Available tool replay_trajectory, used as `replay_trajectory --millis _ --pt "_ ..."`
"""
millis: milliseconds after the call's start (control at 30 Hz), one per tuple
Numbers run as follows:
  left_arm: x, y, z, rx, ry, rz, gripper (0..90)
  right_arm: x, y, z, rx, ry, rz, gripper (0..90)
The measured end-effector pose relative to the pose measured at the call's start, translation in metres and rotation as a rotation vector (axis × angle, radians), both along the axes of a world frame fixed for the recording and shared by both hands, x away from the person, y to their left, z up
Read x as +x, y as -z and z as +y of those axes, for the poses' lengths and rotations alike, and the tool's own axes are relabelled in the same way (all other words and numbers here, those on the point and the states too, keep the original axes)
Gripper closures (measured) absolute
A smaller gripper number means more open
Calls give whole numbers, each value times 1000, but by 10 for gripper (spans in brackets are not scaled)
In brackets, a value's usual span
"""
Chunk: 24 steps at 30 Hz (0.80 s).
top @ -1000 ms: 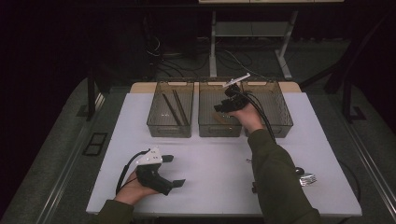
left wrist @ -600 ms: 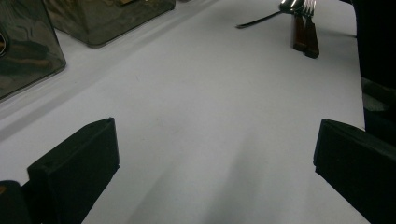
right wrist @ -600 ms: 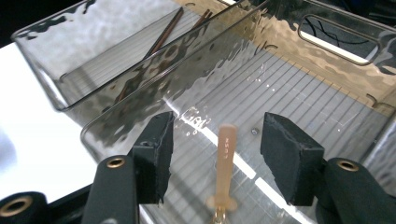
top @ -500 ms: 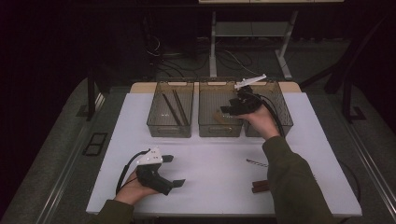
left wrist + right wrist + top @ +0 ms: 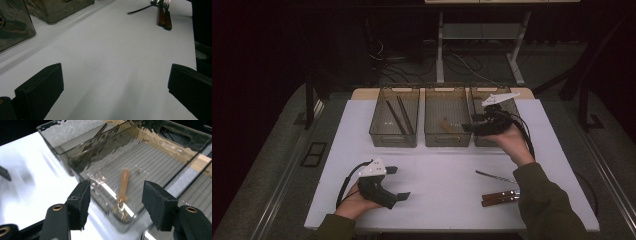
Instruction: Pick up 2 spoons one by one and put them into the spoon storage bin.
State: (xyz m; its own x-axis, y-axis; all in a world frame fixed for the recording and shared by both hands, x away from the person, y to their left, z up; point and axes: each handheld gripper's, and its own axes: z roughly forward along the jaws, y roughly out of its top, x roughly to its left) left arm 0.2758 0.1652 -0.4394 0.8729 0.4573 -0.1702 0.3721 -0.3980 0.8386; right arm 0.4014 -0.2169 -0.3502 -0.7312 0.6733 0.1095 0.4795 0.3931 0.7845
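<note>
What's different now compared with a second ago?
The right gripper swung from the middle bin toward the right bin, its fingers opening; a wooden-handled utensil now lies in the middle bin. The left gripper and the cutlery on the table stayed put.

The right gripper (image 5: 468,128) is held raised, empty, its jaws just opened wider; the left gripper (image 5: 398,183) is rested low, fingers (image 5: 40,87) parted.

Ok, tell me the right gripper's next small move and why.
Probably swing the right gripper back toward the wooden-handled cutlery lying on the table. Its fingers, just opening, hold nothing, and a wooden-handled piece already lies in the middle bin.
</note>
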Motion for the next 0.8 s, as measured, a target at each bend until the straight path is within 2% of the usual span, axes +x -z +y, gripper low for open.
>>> replay_trajectory --millis 300,500,600,800 --pt "-1 0 1 -3 -8 3 0 -33 11 -23 3 -6 8 388" --pt "-1 0 0 0 -14 6 0 -50 22 -36 5 -15 17 430" --pt "-1 0 0 5 -13 7 0 -60 29 -42 3 -24 23 496" --pt "-1 0 0 8 -11 4 0 -78 43 -51 -42 -54 43 662"
